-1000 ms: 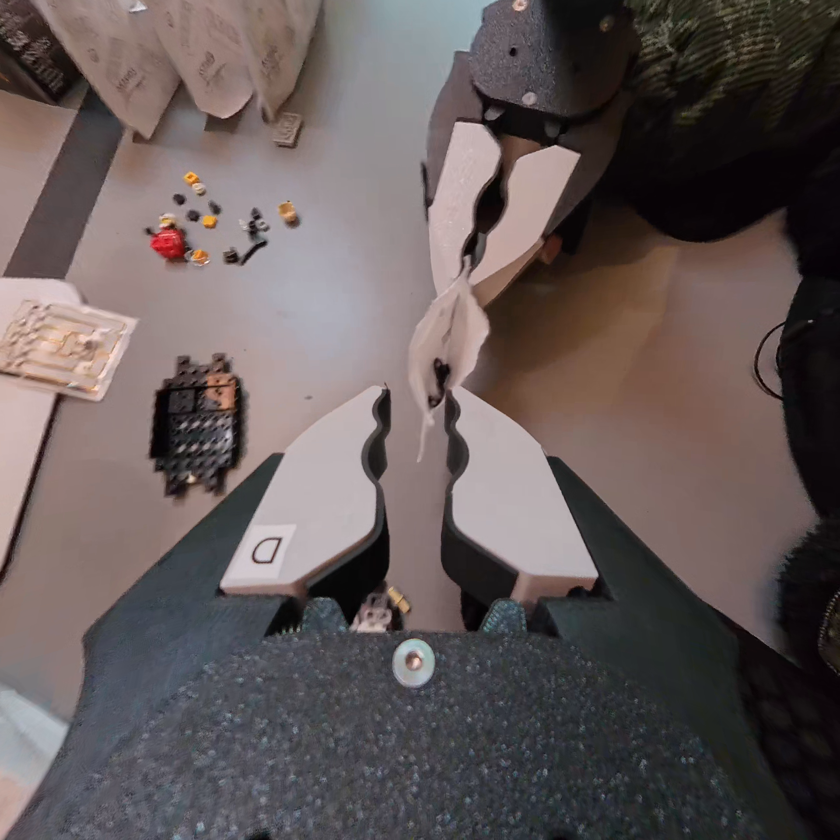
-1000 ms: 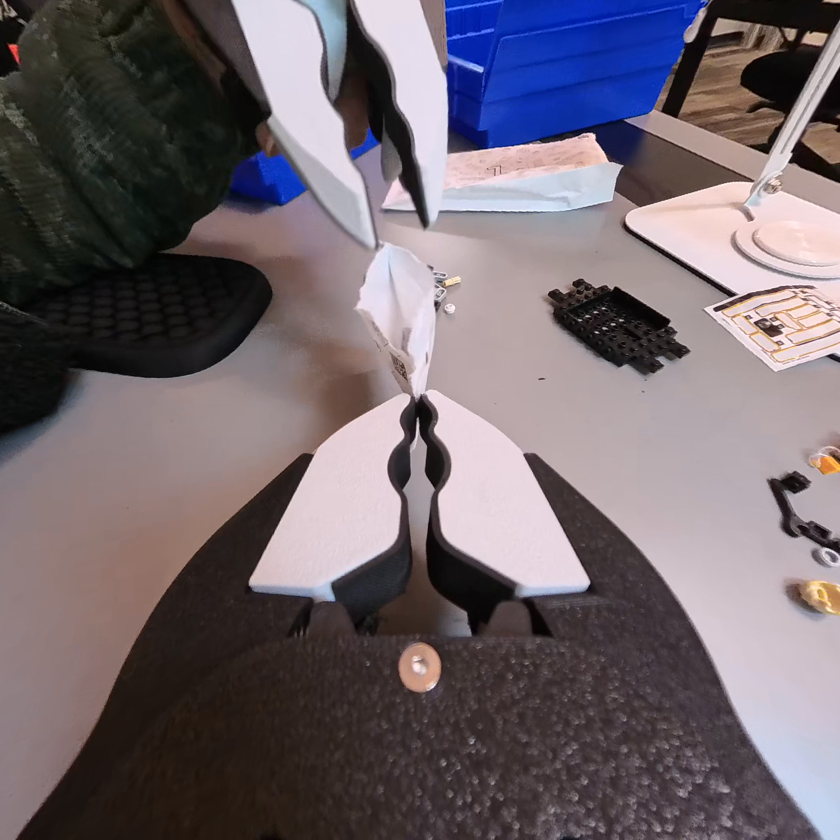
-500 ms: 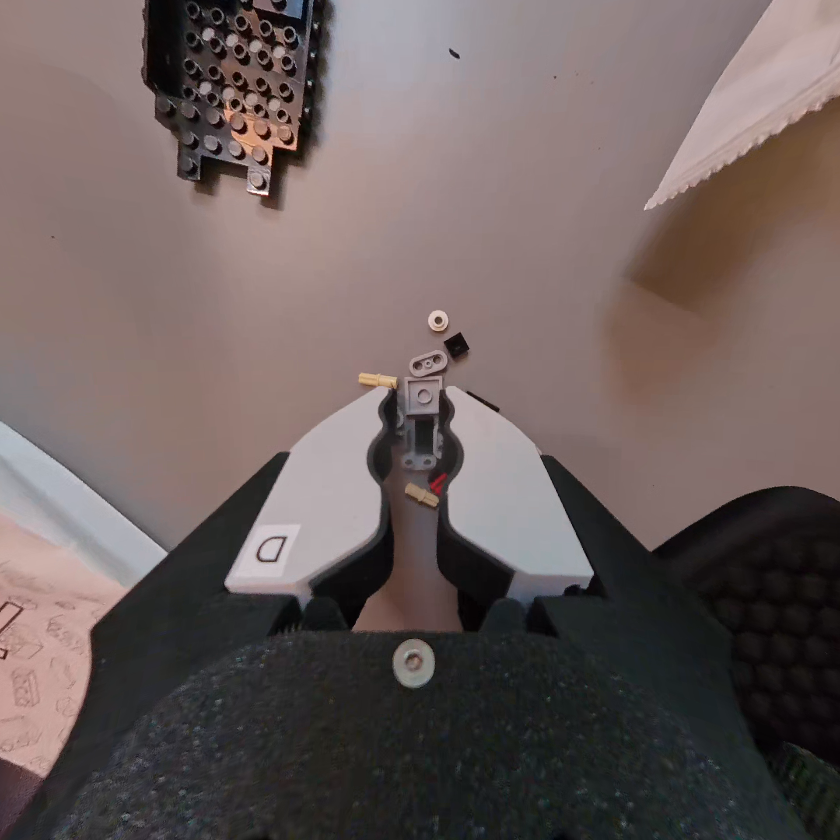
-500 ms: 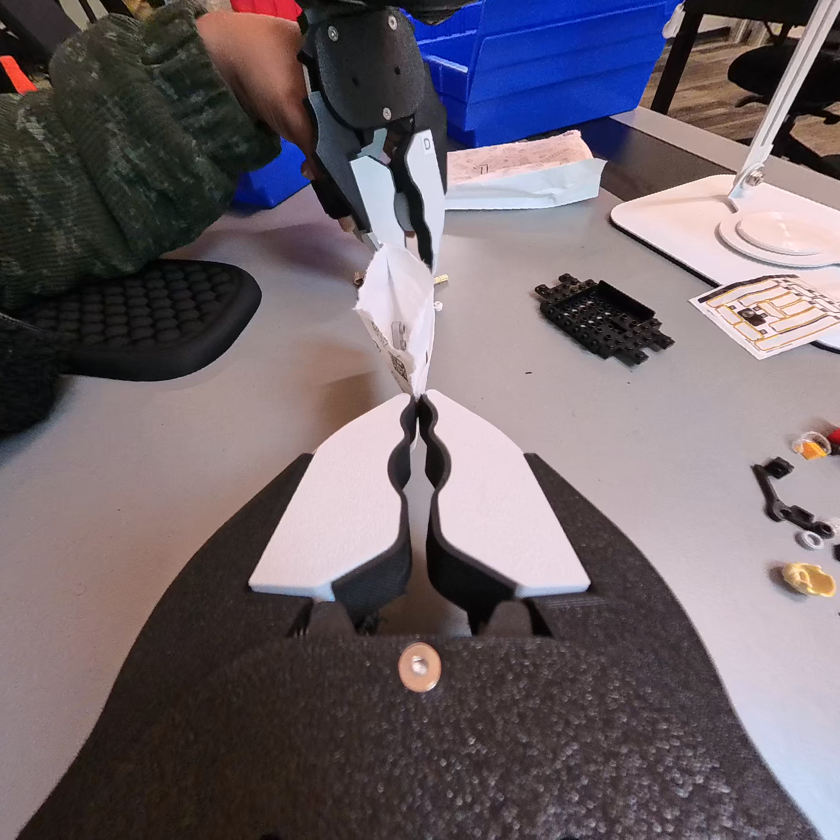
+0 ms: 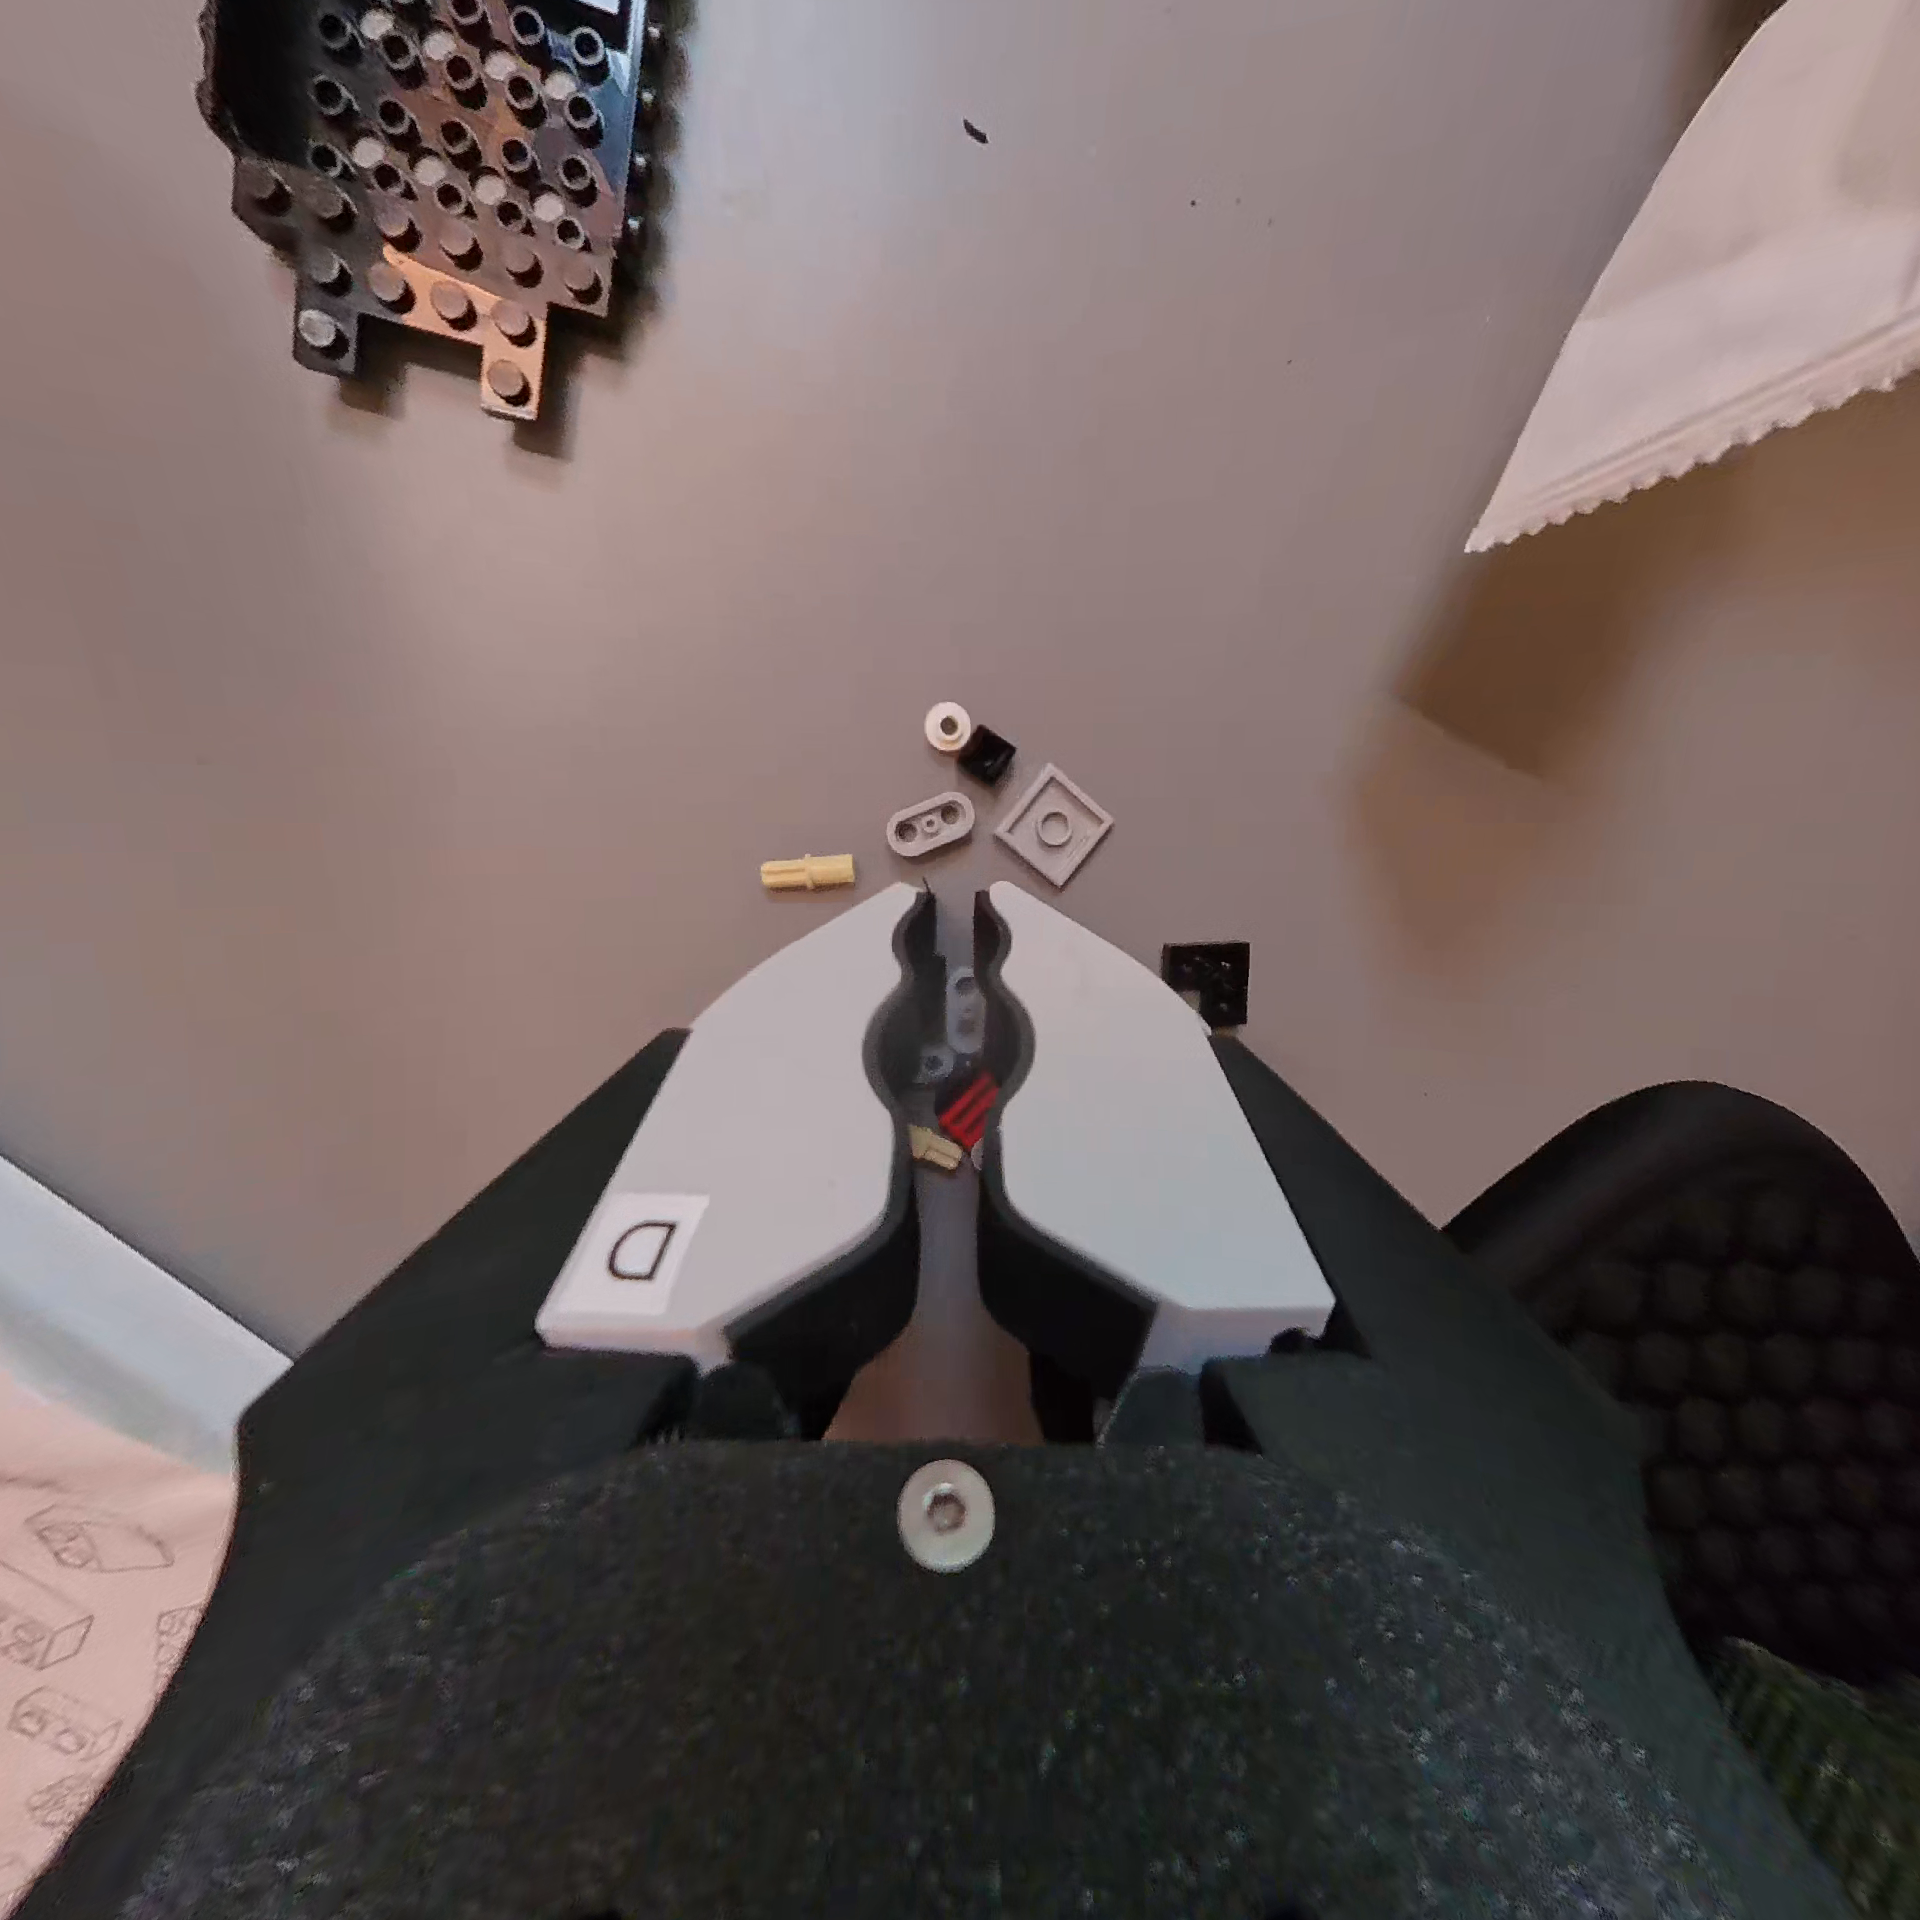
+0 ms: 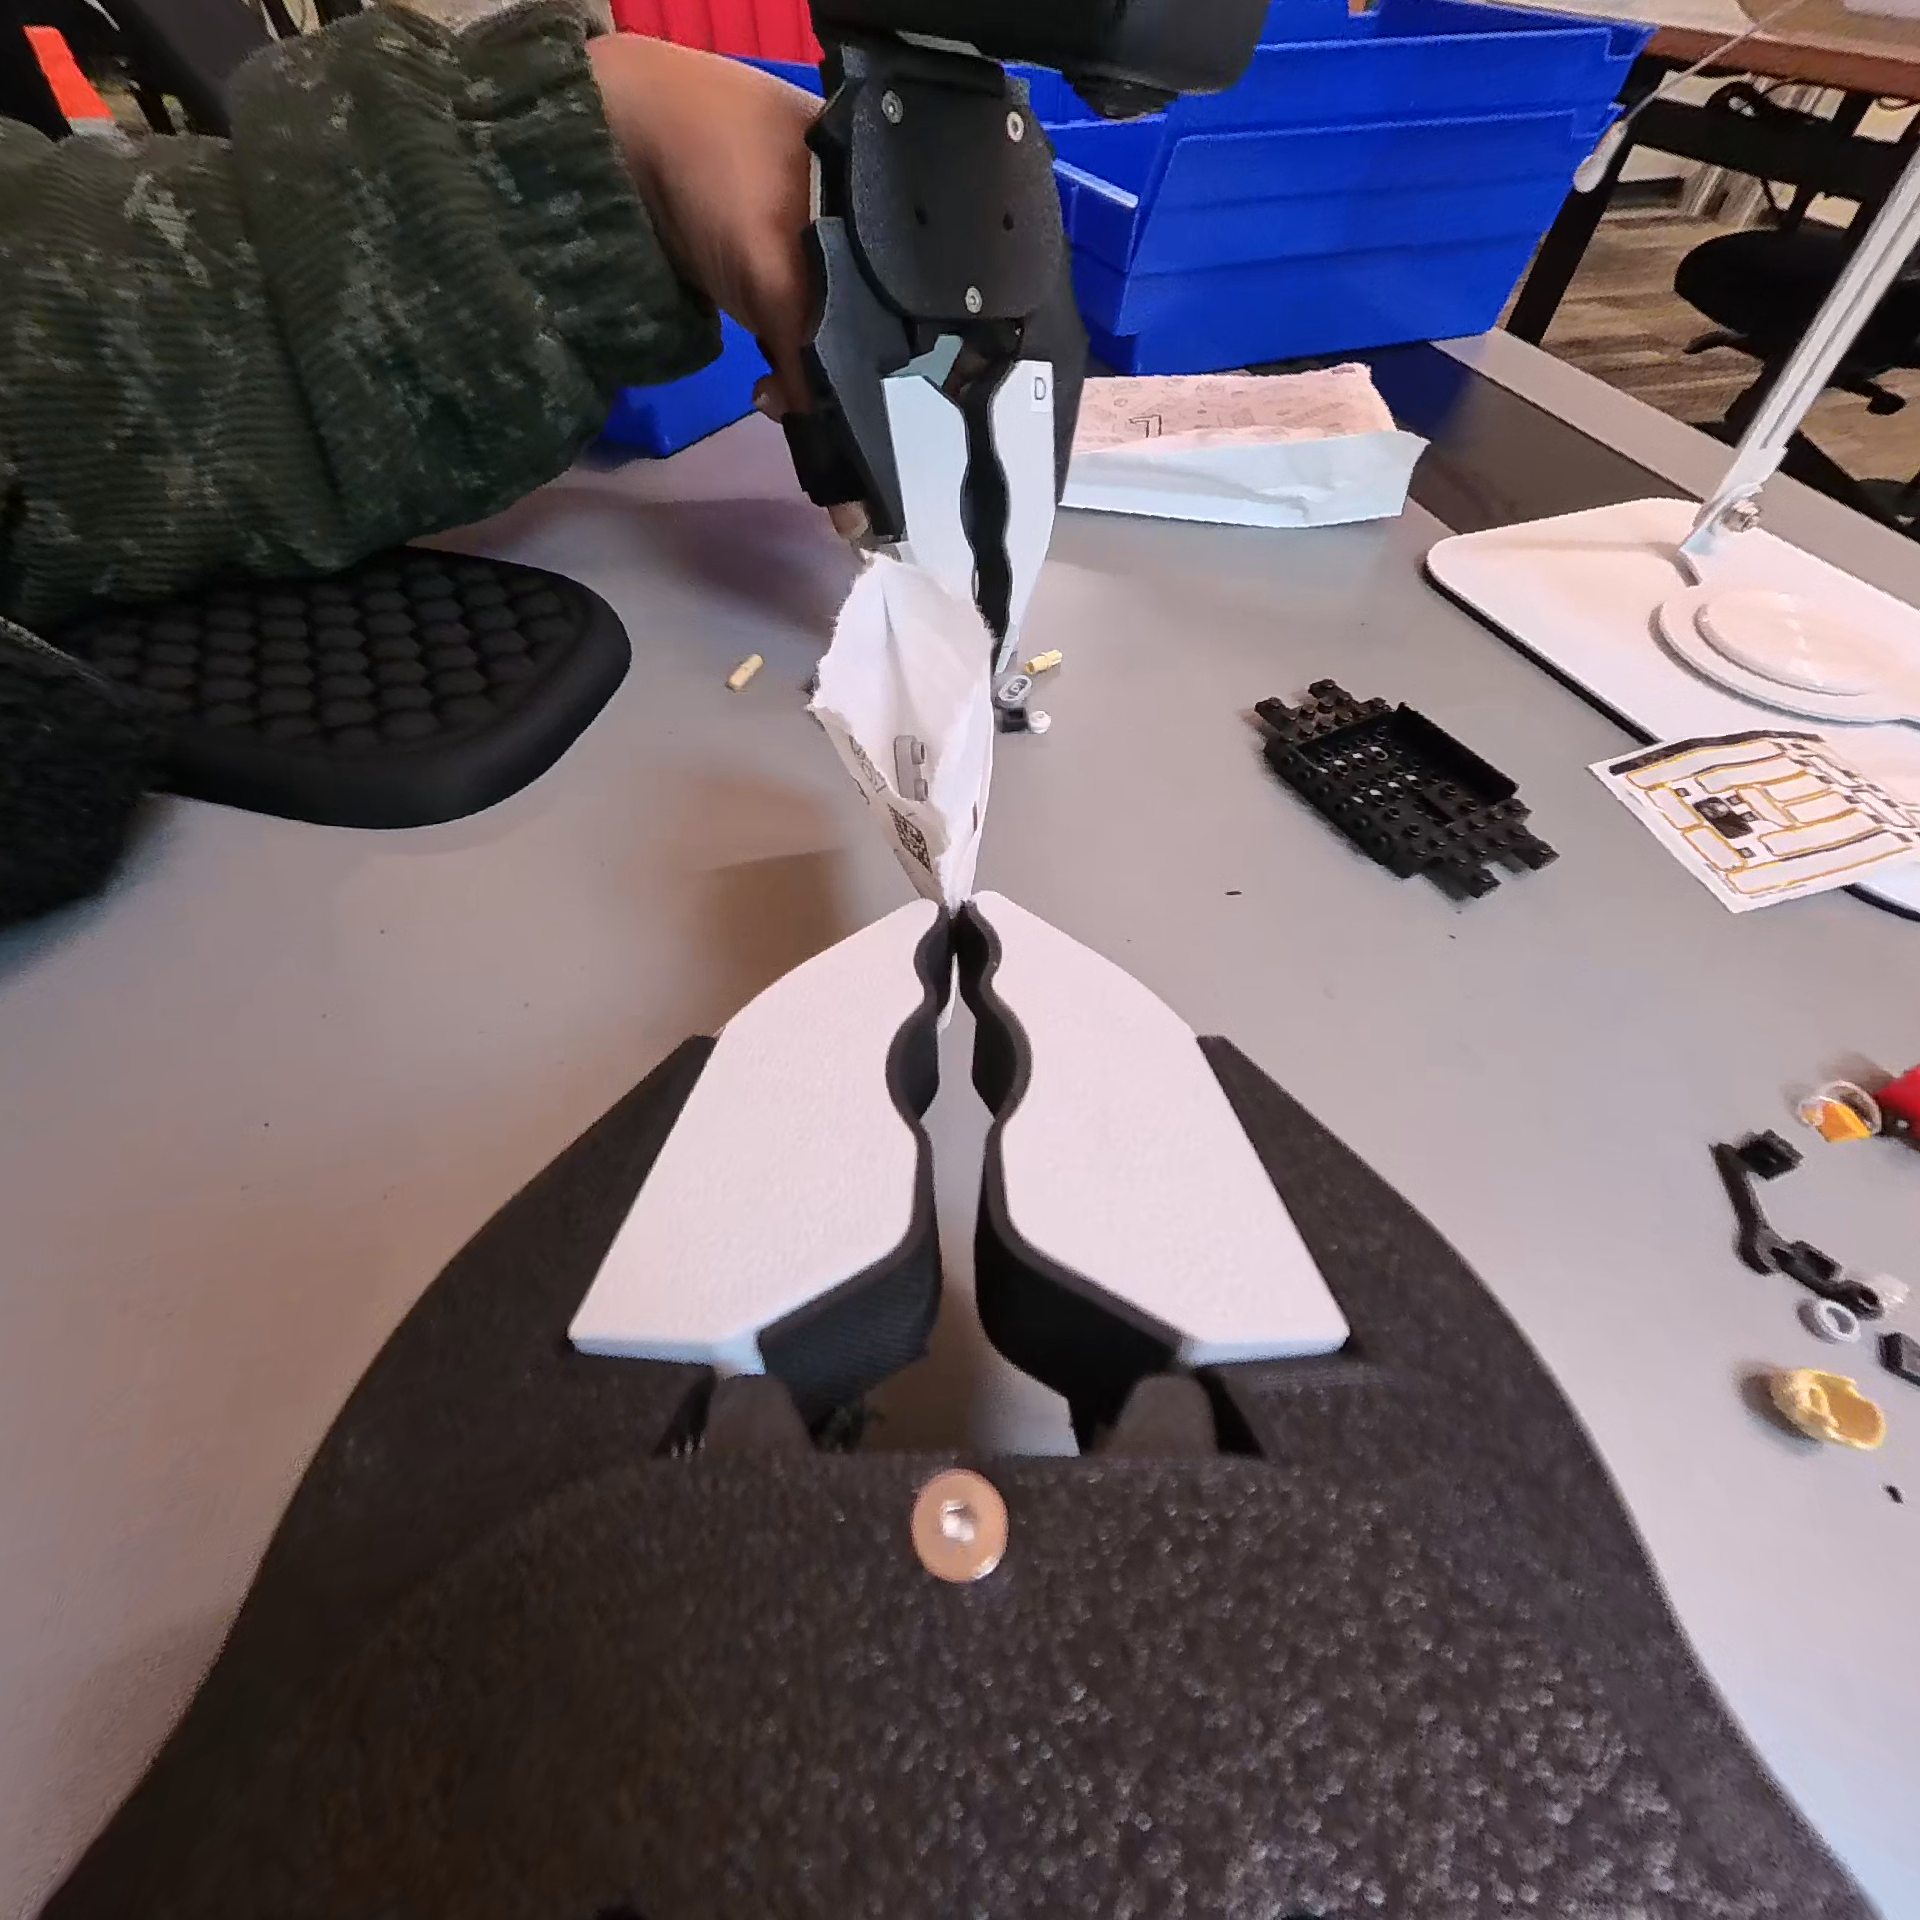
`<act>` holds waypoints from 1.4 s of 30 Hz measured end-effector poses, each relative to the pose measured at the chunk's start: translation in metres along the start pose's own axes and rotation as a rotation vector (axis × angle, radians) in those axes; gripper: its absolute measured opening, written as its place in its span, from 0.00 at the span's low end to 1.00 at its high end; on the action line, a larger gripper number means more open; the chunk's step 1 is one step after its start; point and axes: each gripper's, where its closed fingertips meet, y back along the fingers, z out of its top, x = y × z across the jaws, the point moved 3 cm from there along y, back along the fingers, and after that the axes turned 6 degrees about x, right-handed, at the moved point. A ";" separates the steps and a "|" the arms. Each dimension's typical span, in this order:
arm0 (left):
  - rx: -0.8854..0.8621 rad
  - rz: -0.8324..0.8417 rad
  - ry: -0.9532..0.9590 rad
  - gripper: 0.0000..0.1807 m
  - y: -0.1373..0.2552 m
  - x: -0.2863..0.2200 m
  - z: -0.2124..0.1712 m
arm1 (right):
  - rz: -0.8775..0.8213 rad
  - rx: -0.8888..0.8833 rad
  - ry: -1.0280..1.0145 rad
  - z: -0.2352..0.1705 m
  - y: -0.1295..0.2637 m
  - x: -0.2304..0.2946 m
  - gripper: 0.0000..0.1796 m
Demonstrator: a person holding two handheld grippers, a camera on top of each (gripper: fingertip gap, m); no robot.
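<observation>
Right wrist view has a torn white paper bag (image 6: 914, 717) in the middle, its lower corner pinched between the closed tips of the right gripper (image 6: 958, 912), so the bag stands above the grey table (image 6: 1247, 987) with its ragged mouth up. A small grey piece (image 6: 910, 764) shows inside the bag. Just behind the bag the left gripper (image 6: 987, 634) points down at the table, held by a hand (image 6: 717, 197) in a green knitted sleeve (image 6: 291, 312). From the left wrist view its fingers are nearly together with a thin gap at the tips (image 5: 956, 891). A grey holed brick (image 5: 964, 1013) sits in that gap, and whether it is clamped or lies on the table beneath cannot be told. A red piece (image 5: 968, 1107) and a tan peg (image 5: 933, 1148) show farther back between the fingers. Just past the tips lie another tan pin (image 5: 808, 873), a grey oval plate (image 5: 932, 826), a grey square plate (image 5: 1054, 828), a white ring (image 5: 947, 724) and a small black tile (image 5: 987, 753). A black studded base (image 6: 1403, 790) lies to the right, with a sticker sheet (image 6: 1766, 821) and a white lamp base (image 6: 1558, 582) beyond it. A black honeycomb pad (image 6: 343, 686) lies under the sleeve, and blue bins (image 6: 1351, 208) stand at the back.
</observation>
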 end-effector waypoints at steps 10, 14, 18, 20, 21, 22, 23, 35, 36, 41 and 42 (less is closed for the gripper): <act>-0.020 -0.018 -0.101 0.16 -0.005 -0.016 0.011 | -0.020 -0.024 0.135 0.005 0.001 0.009 0.00; -0.027 -0.005 -0.110 0.12 -0.006 -0.015 0.013 | -0.022 -0.104 0.236 0.016 0.007 0.018 0.00; -0.028 -0.014 -0.132 0.08 -0.008 -0.018 0.014 | -0.041 -0.147 0.338 0.021 0.011 0.025 0.00; -0.032 -0.019 -0.137 0.08 -0.008 -0.018 0.013 | -0.052 -0.134 0.362 0.020 0.009 0.026 0.00; -0.035 -0.021 -0.139 0.08 -0.008 -0.018 0.013 | -0.054 -0.128 0.369 0.019 0.009 0.026 0.00; -0.039 -0.022 -0.144 0.08 -0.008 -0.018 0.013 | -0.059 -0.123 0.376 0.018 0.008 0.026 0.00; -0.041 -0.022 -0.150 0.08 -0.008 -0.018 0.013 | -0.064 -0.118 0.383 0.018 0.008 0.026 0.00; -0.094 0.210 -0.193 0.08 0.060 -0.022 0.019 | -0.106 -0.072 0.404 0.013 0.006 0.020 0.00; -0.063 0.289 -0.172 0.08 0.074 -0.018 0.013 | -0.114 -0.066 0.390 0.012 0.006 0.017 0.00; 0.148 0.600 0.092 0.08 0.147 -0.001 -0.057 | -0.162 -0.048 0.318 0.008 0.007 0.004 0.00; 0.175 0.629 0.170 0.08 0.158 0.000 -0.075 | -0.168 -0.049 0.308 0.008 0.008 0.002 0.00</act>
